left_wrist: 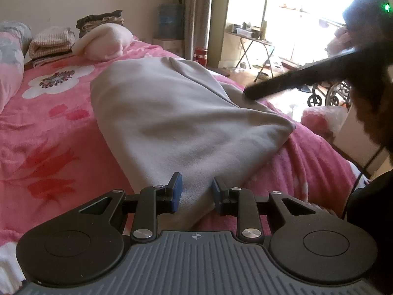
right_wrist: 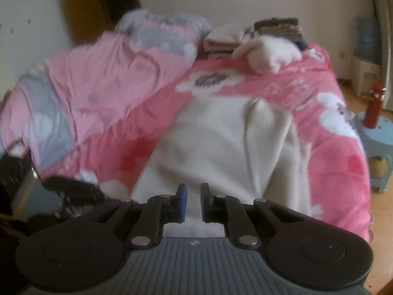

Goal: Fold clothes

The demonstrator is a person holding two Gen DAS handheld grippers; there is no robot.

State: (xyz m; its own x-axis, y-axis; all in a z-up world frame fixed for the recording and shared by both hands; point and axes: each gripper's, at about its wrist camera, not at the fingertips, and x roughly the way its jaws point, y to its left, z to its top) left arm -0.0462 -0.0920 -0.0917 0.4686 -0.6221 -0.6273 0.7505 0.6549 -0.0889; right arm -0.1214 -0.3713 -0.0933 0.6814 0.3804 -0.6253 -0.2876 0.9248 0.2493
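Now we see the grey garment (left_wrist: 172, 123) lying lengthwise on the pink bedspread (left_wrist: 49, 135), its right edge folded over into a ridge. Our left gripper (left_wrist: 196, 193) has its jaws spread, with the garment's near corner between them, pads apart from the cloth. Our right gripper (right_wrist: 192, 202) is narrowly parted over the near hem (right_wrist: 194, 221); whether it pinches, we cannot tell. Bare bedspread lies open to the left; folded clothes (left_wrist: 52, 40) sit well apart at the far end.
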